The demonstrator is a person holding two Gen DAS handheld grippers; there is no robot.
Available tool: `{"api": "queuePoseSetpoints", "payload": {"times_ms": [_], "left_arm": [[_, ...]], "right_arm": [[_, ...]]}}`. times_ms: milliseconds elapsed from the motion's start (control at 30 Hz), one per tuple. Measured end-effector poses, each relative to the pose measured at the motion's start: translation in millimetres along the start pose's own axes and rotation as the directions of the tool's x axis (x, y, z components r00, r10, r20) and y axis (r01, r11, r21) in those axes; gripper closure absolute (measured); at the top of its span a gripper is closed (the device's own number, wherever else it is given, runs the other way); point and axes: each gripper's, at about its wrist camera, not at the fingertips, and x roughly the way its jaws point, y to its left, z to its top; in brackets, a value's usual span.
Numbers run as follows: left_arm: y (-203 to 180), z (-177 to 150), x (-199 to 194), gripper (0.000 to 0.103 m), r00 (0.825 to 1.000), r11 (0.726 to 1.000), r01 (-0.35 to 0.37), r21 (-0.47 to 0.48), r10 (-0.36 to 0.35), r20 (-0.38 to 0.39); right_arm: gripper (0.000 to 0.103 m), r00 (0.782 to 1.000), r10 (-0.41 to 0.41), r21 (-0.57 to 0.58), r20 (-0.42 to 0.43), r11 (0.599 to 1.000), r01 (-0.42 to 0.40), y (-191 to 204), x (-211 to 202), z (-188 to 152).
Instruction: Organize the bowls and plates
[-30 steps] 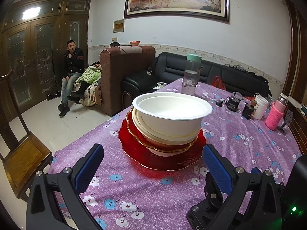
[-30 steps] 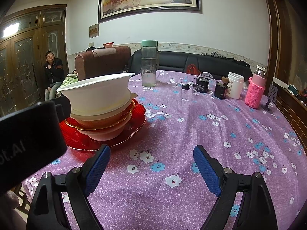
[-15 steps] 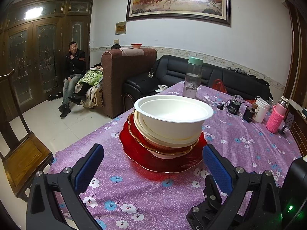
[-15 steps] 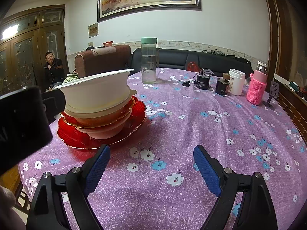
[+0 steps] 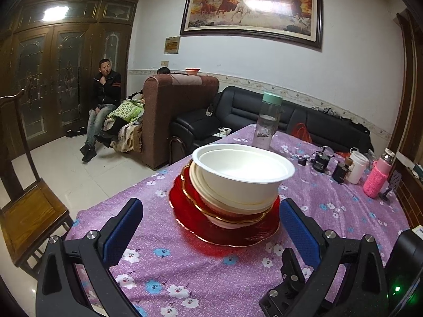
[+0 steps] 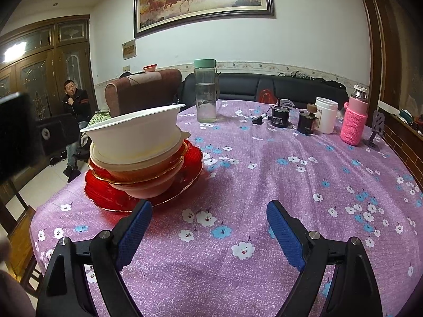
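Nearest to me, the left hand-held gripper [image 5: 208, 222] hangs low over the worktop [image 6: 290, 185] with its blue pads spread wide and nothing between them. It faces the stack squarely, likely so either pad could close around a rim. The right hand-held gripper [image 6: 208, 227] is likewise spread apart and empty, and points past the stack's right side at bare purple flowered cloth.

Just beyond the left pads sits the stack, at the near left part of the worktop. A broad red plate [image 5: 224, 227] forms the base, which makes sense as the widest footing. On it rests a pale bowl, then a gold-rimmed red plate [image 5: 195, 195], then a cream bowl, and the white bowl [image 5: 243, 174] on top. The layers sit a little off-centre and the top bowl tilts, so I would judge the pile tidy but not perfectly nested.

Farther back stands a clear bottle with a green cap [image 6: 205, 89]. At the far right are a small dark device [image 6: 280, 116], a white jar [image 6: 326, 115] and a pink-sleeved bottle [image 6: 354, 121], well apart from the stack. That keeps them out of the grippers' way.
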Motion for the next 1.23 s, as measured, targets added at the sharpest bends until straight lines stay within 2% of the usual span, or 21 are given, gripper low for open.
{"api": "queuePoseSetpoints", "payload": {"times_ms": [233, 400, 633, 1067, 1233], "left_arm": [[-2, -1, 6, 0.000, 0.997, 0.998, 0.052, 0.018, -0.051, -0.052], [-1, -1, 12, 0.000, 0.997, 0.999, 0.037, 0.022, -0.035, -0.071], [4, -3, 28, 0.000, 0.989, 0.999, 0.039, -0.002, -0.039, -0.144], [6, 2, 27, 0.000, 0.996, 0.998, -0.019, 0.054, 0.024, -0.086], [8, 1, 31, 0.000, 0.994, 0.998, -0.036, 0.057, 0.041, -0.104]], "right_arm": [[0.011, 1.000, 0.006, -0.009, 0.004, 1.000, -0.006, 2, 0, 0], [0.011, 1.000, 0.009, -0.012, 0.002, 1.000, -0.009, 3, 0, -1], [0.011, 1.000, 0.017, -0.024, -0.002, 1.000, -0.017, 6, 1, -1], [0.011, 0.998, 0.056, -0.086, -0.004, 0.995, -0.056, 23, 3, -5], [0.011, 0.998, 0.060, -0.080, -0.016, 0.995, -0.061, 22, 6, -7]]}}
